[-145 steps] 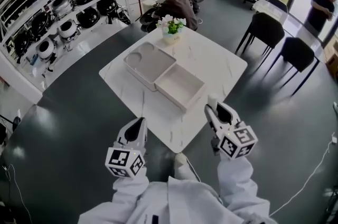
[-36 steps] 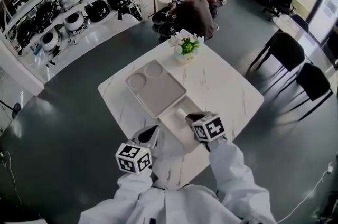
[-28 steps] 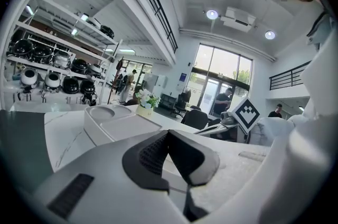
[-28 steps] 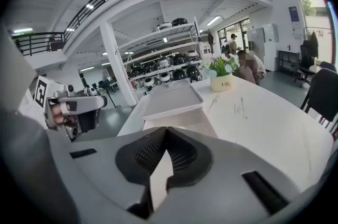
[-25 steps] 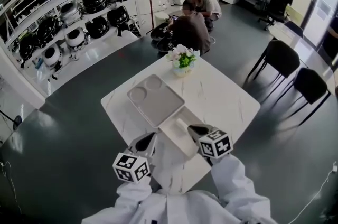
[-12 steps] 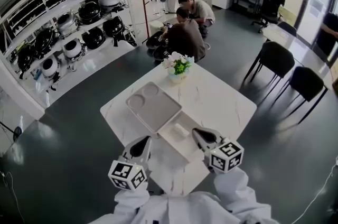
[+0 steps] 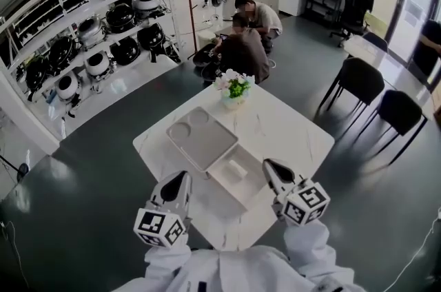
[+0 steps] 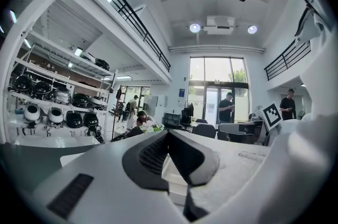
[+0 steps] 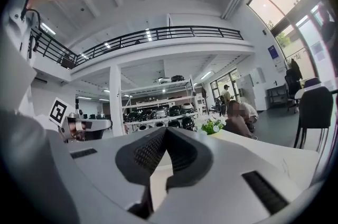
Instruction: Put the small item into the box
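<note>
White item (image 7: 234,170) lies in the box (image 7: 249,189) on the counter (image 7: 282,132); placing looks done. Left gripper (image 7: 180,178) and right gripper (image 7: 270,165) flank it, jaws together, empty. Next is probably fitting the lid (image 7: 202,138), far-left.

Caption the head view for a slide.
Small item lies in the open box; left gripper and right gripper flank it, fingers shut, empty.

The table (image 7: 293,131) looks glossy marble, the box (image 7: 249,187) matt plastic.
</note>
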The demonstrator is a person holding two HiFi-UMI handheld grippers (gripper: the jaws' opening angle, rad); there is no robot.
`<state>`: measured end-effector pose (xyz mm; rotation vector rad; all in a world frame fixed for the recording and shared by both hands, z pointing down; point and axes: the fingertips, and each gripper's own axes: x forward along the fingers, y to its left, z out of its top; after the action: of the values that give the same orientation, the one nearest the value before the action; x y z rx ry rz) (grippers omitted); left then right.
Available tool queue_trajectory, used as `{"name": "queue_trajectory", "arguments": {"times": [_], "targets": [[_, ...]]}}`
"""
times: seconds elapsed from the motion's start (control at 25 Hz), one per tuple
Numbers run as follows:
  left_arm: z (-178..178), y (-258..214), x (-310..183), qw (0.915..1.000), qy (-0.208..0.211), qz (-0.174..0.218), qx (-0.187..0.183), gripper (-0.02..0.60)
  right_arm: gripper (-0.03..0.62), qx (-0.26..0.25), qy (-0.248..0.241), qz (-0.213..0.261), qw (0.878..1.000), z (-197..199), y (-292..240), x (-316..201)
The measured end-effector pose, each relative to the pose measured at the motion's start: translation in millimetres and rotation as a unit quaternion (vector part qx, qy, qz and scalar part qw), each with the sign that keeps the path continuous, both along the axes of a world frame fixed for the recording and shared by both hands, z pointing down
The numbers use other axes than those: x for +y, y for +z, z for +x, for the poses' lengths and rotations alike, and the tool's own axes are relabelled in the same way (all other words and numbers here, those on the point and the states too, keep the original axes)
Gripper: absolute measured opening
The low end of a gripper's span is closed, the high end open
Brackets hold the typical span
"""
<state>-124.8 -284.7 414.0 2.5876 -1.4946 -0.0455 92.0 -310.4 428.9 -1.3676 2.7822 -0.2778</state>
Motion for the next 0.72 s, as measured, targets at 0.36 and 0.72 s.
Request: {"name": "queue_trajectory", "arguments": {"times": [0.36,0.72], "targets": [[-15,-13,3,0.9994,-0.024,0.024,-0.007,-0.002,-0.006,-0.02,0.023,0.02,0.999,16,-15,-2],[-18,-15,1,0.999,-0.034,0.026,-0.009,-0.002,-0.008,-0.009,0.035,0.022,0.999,23,-15,-5]]}}
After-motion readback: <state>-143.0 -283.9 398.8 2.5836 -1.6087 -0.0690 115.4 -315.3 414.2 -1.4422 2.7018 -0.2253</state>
